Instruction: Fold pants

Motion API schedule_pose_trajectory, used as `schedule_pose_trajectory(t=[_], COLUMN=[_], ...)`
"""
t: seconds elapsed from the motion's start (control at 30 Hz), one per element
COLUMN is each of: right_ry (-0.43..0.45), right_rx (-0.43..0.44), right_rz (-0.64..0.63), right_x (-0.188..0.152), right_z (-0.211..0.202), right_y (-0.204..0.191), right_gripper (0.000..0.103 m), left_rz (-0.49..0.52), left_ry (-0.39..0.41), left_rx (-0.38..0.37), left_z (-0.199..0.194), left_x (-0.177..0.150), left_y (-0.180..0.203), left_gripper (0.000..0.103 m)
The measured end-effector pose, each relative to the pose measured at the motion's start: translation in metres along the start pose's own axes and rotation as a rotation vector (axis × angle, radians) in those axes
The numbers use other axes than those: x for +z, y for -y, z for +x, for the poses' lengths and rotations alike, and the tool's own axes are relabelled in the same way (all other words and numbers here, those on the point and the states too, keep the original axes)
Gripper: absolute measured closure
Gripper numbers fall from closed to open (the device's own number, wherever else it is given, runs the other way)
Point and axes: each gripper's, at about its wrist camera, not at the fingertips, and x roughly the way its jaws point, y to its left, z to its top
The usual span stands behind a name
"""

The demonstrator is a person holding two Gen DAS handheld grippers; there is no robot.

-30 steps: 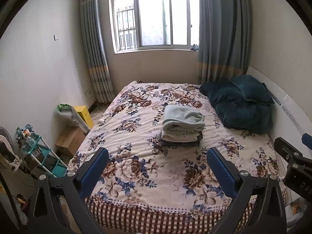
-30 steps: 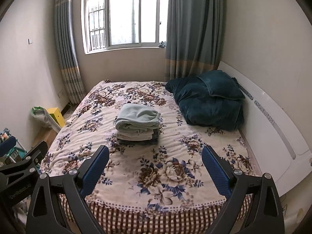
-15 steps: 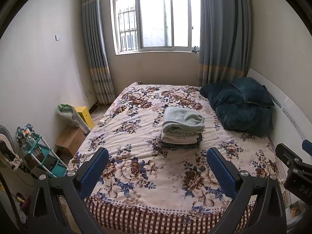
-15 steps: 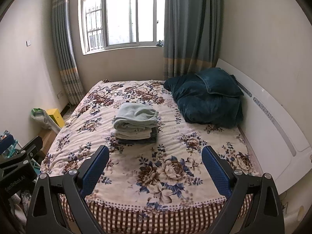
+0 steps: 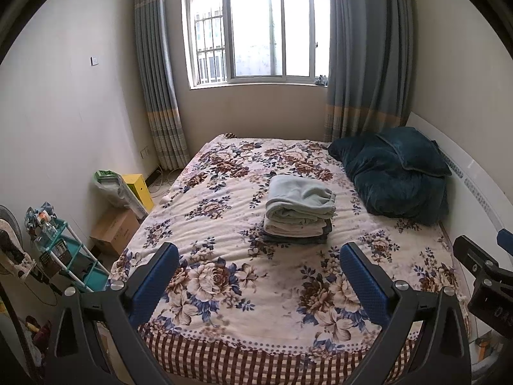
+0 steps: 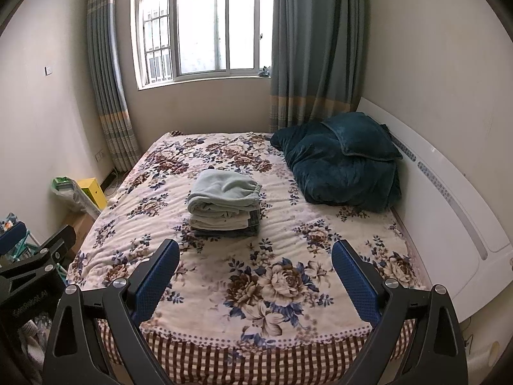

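Observation:
A stack of folded pants [image 5: 299,210] [image 6: 224,203] lies in the middle of the floral bed [image 5: 224,288] [image 6: 272,288]: pale green on top, cream under it, dark denim at the bottom. My left gripper [image 5: 259,284] hangs open over the foot of the bed, well short of the stack, with nothing between its blue pads. My right gripper [image 6: 255,280] is also open and empty, at a similar distance. Each view catches the other gripper at its edge: the right one [image 5: 484,276], the left one [image 6: 29,263].
A dark teal quilt and pillow [image 5: 397,176] [image 6: 343,163] are piled at the white headboard [image 6: 449,199] on the right. Left of the bed stand a teal rack [image 5: 67,263], a cardboard box [image 5: 113,231] and a yellow box [image 5: 138,189]. A curtained window [image 5: 256,32] fills the far wall.
Both grippers have drawn back and risen a little from the bed, so the stack looks slightly farther. They stay open, and the pants have not moved.

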Motion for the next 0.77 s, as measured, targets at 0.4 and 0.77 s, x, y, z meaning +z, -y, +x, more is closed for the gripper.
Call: schedule_pose_trajectory(t=[0.4, 0.77], right_ry=[-0.002, -0.002], right_rx=[0.009, 0.013], right_rz=[-0.003, -0.008], right_x=[-0.0017, 0.0002], right_z=[0.0029, 0.0064], right_y=[-0.0022, -0.0019], right_gripper=[0.005, 0.005], left_rz=[-0.002, -0.011], left_ry=[-0.001, 0.015], left_rx=[0.012, 0.027], left_z=[-0.0015, -0.0019], left_x=[-0.0025, -0.0023], left_y=[0.0032, 0.0048], left_gripper=[0.000, 0.000])
